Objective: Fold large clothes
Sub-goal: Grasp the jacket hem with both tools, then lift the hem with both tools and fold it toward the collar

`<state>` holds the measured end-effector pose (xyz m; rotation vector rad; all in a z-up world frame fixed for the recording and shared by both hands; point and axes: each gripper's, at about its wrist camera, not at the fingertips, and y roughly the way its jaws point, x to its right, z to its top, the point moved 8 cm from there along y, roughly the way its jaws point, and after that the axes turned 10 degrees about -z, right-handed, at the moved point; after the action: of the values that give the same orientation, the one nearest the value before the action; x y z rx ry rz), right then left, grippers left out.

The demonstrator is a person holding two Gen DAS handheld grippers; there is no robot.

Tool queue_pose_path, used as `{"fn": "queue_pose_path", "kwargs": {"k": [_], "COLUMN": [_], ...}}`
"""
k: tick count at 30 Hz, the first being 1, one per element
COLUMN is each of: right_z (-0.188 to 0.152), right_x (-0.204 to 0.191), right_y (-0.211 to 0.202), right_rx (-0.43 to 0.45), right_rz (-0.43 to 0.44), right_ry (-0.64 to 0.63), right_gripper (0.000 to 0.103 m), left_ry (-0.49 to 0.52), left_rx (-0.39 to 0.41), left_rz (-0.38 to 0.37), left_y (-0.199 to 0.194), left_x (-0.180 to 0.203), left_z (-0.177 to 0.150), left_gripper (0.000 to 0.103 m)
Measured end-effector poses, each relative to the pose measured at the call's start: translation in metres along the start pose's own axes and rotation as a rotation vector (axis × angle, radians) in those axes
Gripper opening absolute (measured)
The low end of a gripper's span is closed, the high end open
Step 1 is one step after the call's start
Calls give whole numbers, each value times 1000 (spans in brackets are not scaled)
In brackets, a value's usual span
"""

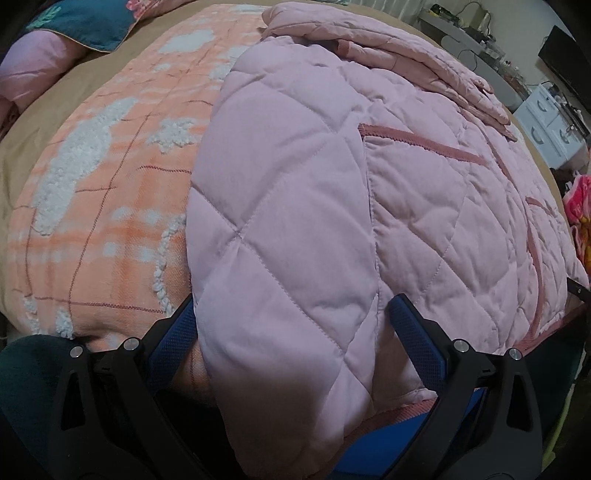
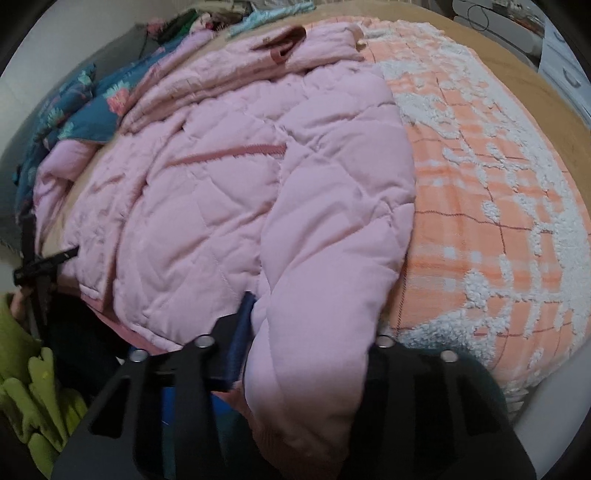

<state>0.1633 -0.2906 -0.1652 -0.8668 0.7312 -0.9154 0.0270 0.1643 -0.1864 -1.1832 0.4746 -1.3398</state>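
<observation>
The left gripper has its blue-padded fingers spread wide on either side of a thick quilted fold of the pink jacket, which bulges up between them without being squeezed. The right gripper shows one blue pad pressed against the side of the jacket's sleeve; the other finger is hidden under the fabric, so I cannot tell whether it pinches. The jacket lies spread across an orange plaid blanket with white tufted patches on a bed with a tan sheet. A teal floral pillow lies near the jacket's far end, and white drawers stand beyond the bed.
</observation>
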Motion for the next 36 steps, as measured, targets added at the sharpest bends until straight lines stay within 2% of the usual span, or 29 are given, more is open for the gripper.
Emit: {"fn": "queue_pose_path", "kwargs": {"k": [2,3,5,6,7,8,11,14,20,29,36], "right_z": [6,9,18,25,32,36,52,64,79,113,141], "right_x": [-2,-3,-8,-11,-12,-12,-13,-14,-13,-14,-8], "right_y": [-8,-14,-25,-31,-41,-46,-62,-72,-84,-100,-110], "right_rx": [41,71,115,140,176,198,260,300,355,409,447], "right_rz": [23,38,51,60,78,92,102,119,133,135,138], "right_ry": [18,25,24,25,34,40,41,60,87,111,152], "right_gripper": [28,26,24,23,23,22,21,21,20,20,19], "left_ry": [6,13,23,38,47,56,91,137,180,225,201], "left_rx": [1,2,12,17,21,31,56,102,194,289,350], "left_rz": [-3,-12,-33,-29,-22,-28,-41,-50,-95,-129,-170], "left_y": [0,-1,-5,-7,-9,-12,-20,-35,-65,-90,-104], "left_x": [2,4,8,11,12,15,24,36,56,85,94], "left_z": [-1,-2,-3,-4,-5,-5,-3,5,38,90,131], "left_gripper": [94,90,74,70,62,44,19,9,7,7,7]}}
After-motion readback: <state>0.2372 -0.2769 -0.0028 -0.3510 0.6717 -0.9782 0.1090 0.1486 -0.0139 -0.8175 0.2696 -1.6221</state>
